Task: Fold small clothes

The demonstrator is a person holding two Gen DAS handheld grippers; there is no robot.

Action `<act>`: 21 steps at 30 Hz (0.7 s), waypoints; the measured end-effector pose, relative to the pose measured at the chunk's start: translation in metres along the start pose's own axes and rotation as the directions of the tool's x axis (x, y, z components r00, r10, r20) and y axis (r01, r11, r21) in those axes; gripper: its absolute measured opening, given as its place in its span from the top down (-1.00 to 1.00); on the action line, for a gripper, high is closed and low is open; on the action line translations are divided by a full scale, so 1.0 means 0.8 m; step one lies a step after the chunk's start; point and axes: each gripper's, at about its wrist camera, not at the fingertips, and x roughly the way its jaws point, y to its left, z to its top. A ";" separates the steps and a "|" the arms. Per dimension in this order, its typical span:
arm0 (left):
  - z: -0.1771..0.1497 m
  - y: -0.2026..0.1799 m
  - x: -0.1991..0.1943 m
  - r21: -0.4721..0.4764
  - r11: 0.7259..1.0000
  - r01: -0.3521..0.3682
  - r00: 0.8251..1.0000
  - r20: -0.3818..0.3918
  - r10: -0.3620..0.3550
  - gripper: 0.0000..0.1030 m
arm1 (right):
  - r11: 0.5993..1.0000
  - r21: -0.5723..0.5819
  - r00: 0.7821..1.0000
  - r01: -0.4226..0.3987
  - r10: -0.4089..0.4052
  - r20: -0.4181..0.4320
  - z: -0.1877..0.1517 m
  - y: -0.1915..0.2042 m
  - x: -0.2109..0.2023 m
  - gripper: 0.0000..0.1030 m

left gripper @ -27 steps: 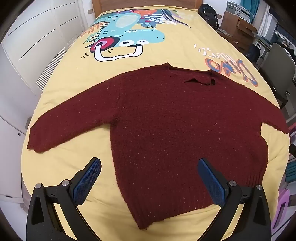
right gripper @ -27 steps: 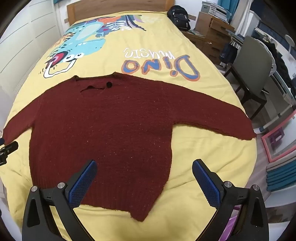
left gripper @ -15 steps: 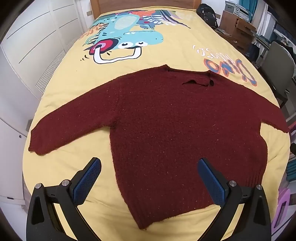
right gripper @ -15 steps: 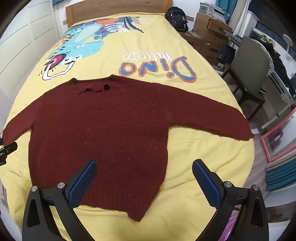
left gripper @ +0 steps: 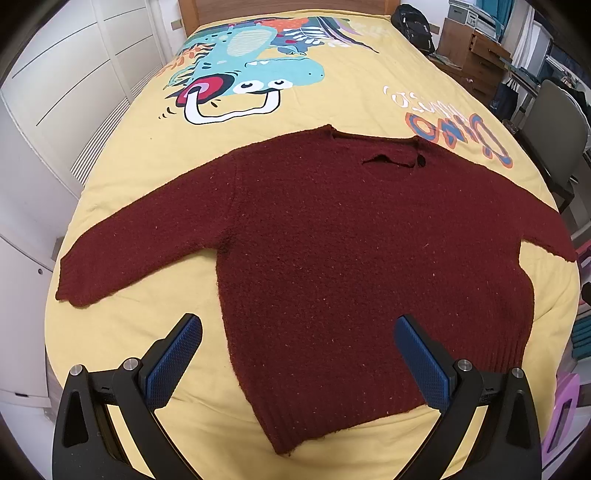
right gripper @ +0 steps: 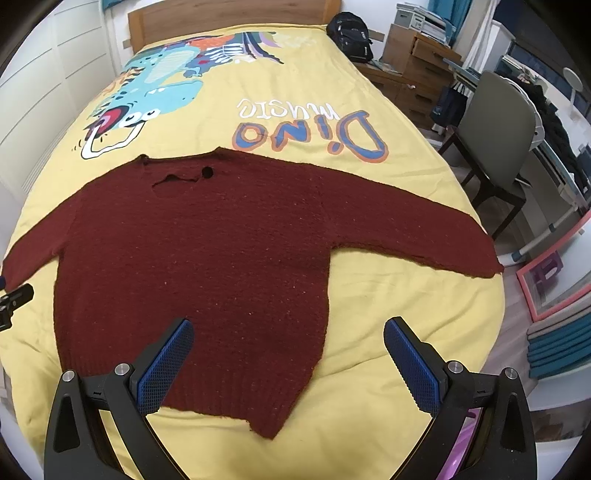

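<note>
On the yellow bedspread (left gripper: 122,173) the sweater (left gripper: 369,266) lies flat; only the right view shows a chair (right gripper: 495,122); both tongs (left gripper: 297,363) (right gripper: 288,360) spread.

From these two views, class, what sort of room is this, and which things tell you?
Most likely a child's bedroom: a bed with a wooden headboard and yellow dinosaur bedspread, a wooden drawer unit, and a chair beside it. A maroon sweater lies spread flat.

The yellow bedspread (right gripper: 388,302) carries the words "Dino music" (right gripper: 310,129), upside down in the right wrist view: "Dino" blue outlined orange, "music" white.
</note>
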 end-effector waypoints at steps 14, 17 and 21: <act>0.003 0.000 0.001 -0.007 1.000 0.001 1.000 -0.006 -0.001 -0.98 | 1.000 -0.005 1.000 0.009 -0.009 -0.006 0.002 -0.003 0.001 -0.98; 0.003 0.001 0.002 -0.005 1.000 -0.002 1.000 -0.005 0.002 -0.98 | 1.000 -0.002 1.000 0.006 -0.006 -0.005 0.002 -0.004 0.001 -0.98; 0.003 0.001 0.002 -0.004 1.000 -0.002 1.000 -0.007 0.002 -0.98 | 1.000 -0.009 1.000 0.009 -0.009 -0.007 0.002 -0.005 0.002 -0.98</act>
